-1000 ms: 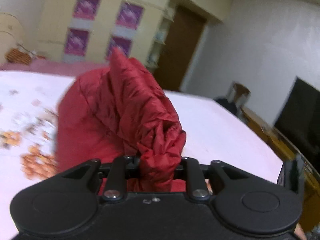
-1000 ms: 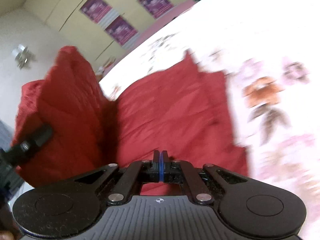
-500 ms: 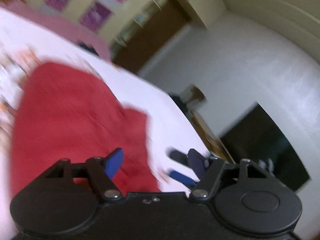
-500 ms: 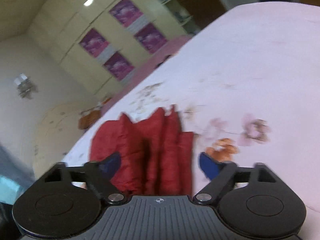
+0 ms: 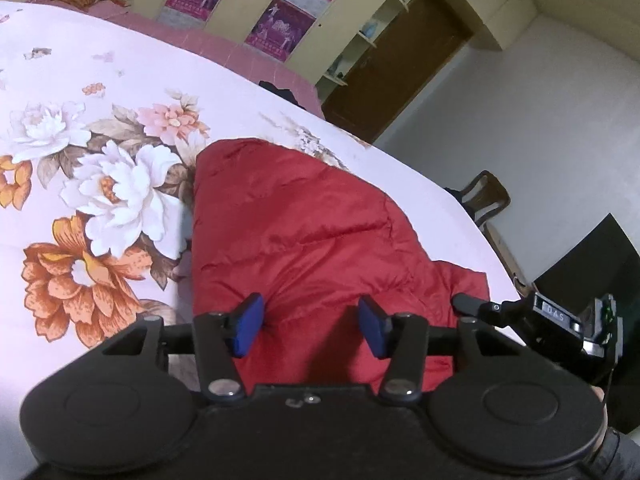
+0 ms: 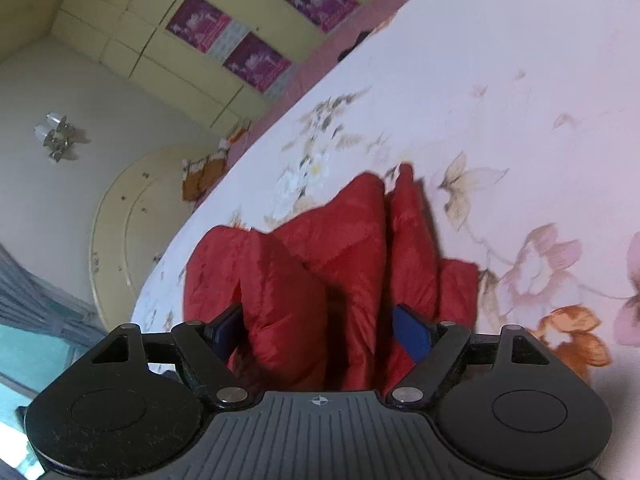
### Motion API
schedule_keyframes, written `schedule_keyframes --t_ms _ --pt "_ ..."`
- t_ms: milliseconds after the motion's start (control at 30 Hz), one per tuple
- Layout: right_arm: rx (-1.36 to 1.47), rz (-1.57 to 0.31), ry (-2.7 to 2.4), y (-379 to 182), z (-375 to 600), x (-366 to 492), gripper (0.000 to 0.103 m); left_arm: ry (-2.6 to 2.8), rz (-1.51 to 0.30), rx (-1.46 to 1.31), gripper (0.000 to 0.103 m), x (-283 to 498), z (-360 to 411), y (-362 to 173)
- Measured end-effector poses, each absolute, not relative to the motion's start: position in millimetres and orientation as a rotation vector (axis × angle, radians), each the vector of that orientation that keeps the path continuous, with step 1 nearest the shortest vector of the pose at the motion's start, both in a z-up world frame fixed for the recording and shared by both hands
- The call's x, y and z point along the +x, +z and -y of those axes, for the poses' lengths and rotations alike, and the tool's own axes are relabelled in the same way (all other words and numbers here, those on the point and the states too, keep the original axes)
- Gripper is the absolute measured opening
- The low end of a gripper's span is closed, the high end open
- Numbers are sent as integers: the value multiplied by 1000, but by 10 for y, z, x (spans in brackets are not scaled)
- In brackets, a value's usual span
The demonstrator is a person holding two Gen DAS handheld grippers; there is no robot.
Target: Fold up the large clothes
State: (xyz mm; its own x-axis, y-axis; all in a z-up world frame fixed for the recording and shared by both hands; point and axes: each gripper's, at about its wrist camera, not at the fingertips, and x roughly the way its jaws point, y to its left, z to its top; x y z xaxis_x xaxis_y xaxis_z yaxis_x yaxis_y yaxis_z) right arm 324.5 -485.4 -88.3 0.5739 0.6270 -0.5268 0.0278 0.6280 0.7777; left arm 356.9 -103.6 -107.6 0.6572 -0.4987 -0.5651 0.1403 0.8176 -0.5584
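A red quilted jacket [image 5: 304, 236] lies folded in a bundle on the floral bedsheet [image 5: 100, 184]. My left gripper [image 5: 312, 322] is open and empty, just above the near end of the jacket. In the right wrist view the jacket [image 6: 344, 264] shows as several puffy folds. My right gripper [image 6: 320, 332] is open and empty, its blue pads either side of the near folds. The other gripper's tip [image 5: 532, 312] shows at the right edge of the left wrist view.
The bed's far edge meets a pink cover [image 5: 224, 48] and a wardrobe with purple posters [image 5: 280, 28]. A brown door [image 5: 392, 64], a wooden chair [image 5: 486, 196] and a dark TV [image 5: 592, 264] stand on the right. A curved headboard [image 6: 128, 216] is on the left.
A second ago my left gripper was shut on a raised bunch of the jacket and my right was shut. Both have opened; the jacket has dropped onto the bed.
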Motion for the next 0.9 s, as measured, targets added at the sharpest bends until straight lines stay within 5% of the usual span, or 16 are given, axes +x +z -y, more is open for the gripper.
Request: schedule_keyframes --t_ms 67,133,167,267,433,733,900 --pt "844 -922 431 -914 4820 3256 57 -384 -776 -512 50 3595 1026 -1093" --pt "831 -918 443 -925 4785 3247 48 -390 -776 -511 50 3546 1029 -1064" --pt "823 -902 453 -893 4768 3215 30 -394 -773 -508 50 3536 1032 -1051" --pt "774 -827 467 -716 4763 3065 13 -428 -735 -506 49 3474 1053 -988" --pt "655 -701 441 -534 4804 2710 13 -509 -714 -381 46 3446 1396 -885" --pt "882 -848 342 -1290 5134 2778 13 -468 -822 -205 46 3613 1855 -1078" --pt "871 -873 334 -1198 5199 2821 13 -449 -838 -159 47 3582 1925 -1051"
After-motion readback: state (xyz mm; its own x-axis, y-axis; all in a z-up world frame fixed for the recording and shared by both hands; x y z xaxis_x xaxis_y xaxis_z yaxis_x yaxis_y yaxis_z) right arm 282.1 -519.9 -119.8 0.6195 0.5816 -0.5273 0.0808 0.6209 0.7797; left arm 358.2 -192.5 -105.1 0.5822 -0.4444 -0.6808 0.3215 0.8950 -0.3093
